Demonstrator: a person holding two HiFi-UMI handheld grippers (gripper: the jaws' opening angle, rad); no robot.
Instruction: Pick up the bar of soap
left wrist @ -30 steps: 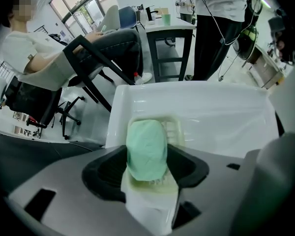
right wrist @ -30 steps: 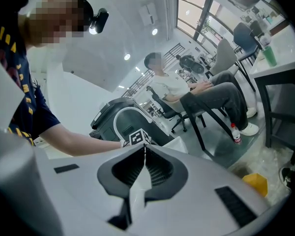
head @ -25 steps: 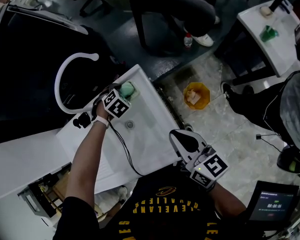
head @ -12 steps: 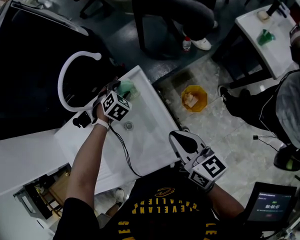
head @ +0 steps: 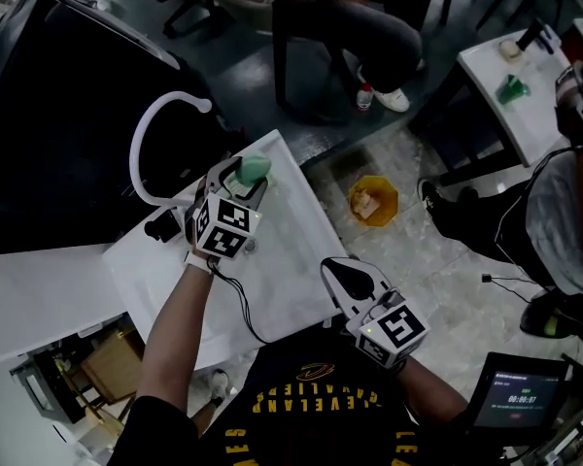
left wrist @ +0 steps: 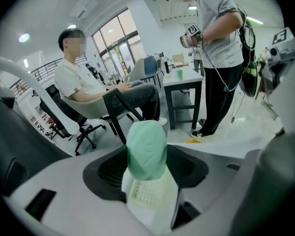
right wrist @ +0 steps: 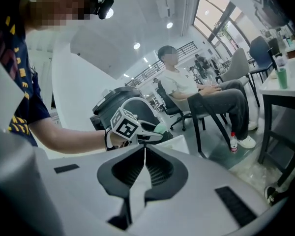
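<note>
A pale green oval bar of soap is held in my left gripper, lifted above the white sink. In the left gripper view the soap stands upright between the jaws, which are shut on it. From the right gripper view the soap shows as a green tip in the left gripper. My right gripper hangs at the sink's near right corner, shut with nothing in it; its jaws meet at the tips.
A white curved faucet rises at the sink's left. A seated person is behind the sink. A yellow bin sits on the floor. A standing person and a white side table are at right.
My left gripper has lifted the soap up off the sink's far corner and towards the head camera. The right gripper has drifted slightly left.
</note>
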